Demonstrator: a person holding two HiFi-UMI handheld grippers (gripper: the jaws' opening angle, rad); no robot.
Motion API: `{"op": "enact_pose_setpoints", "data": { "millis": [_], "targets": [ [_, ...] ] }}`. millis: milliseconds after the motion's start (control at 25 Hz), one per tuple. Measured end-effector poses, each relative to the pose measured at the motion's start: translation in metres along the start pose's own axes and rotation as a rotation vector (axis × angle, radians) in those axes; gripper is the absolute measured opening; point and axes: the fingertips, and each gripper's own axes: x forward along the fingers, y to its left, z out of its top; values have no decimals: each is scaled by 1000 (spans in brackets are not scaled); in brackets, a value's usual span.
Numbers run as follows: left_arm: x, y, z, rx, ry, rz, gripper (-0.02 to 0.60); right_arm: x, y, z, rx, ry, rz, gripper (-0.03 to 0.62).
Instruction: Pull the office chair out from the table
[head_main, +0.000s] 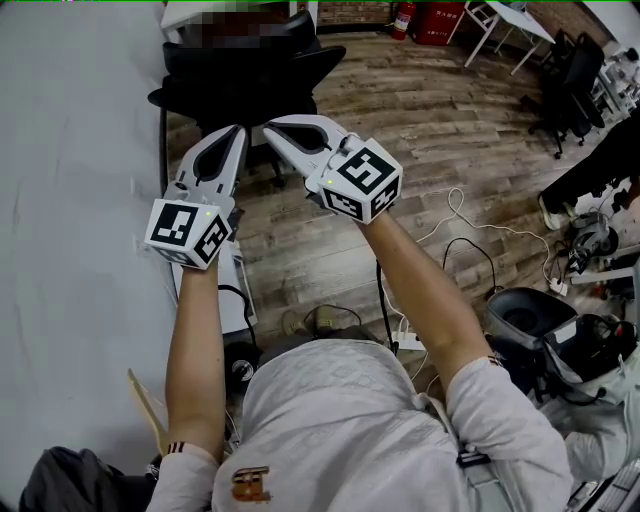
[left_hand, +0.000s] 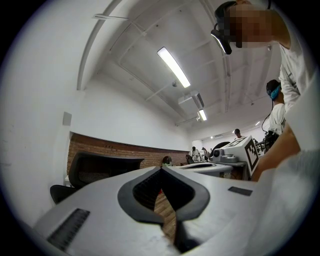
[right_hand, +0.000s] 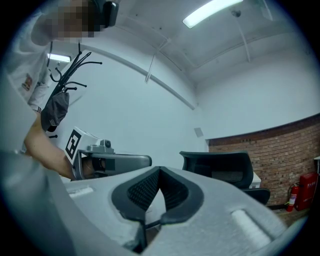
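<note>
Office chair (head_main: 250, 75) is parked right at the edge of the white table (head_main: 70, 200), on the wood floor (head_main: 430, 130). Left gripper (head_main: 238, 132) and right gripper (head_main: 270, 128) are held up side by side a bit short of the chair, pointing at it, not touching it. Both have their fingers pressed together with nothing between them.

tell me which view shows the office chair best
Right gripper view: the office chair shows backrest and seat clear against the wall. The left gripper view has it darker, lower left; the head view, dark from above.
</note>
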Motion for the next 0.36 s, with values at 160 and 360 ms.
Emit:
{"op": "enact_pose_setpoints", "data": {
  "millis": [160,360],
  "targets": [
    [0,0,-2,5,-5,-5,0,-1,1,1,-1,-4,0,0],
    [-15,-3,-1,2,-3,0,0,-1,15,-1,-7,-12,2,0]
  ]
}}
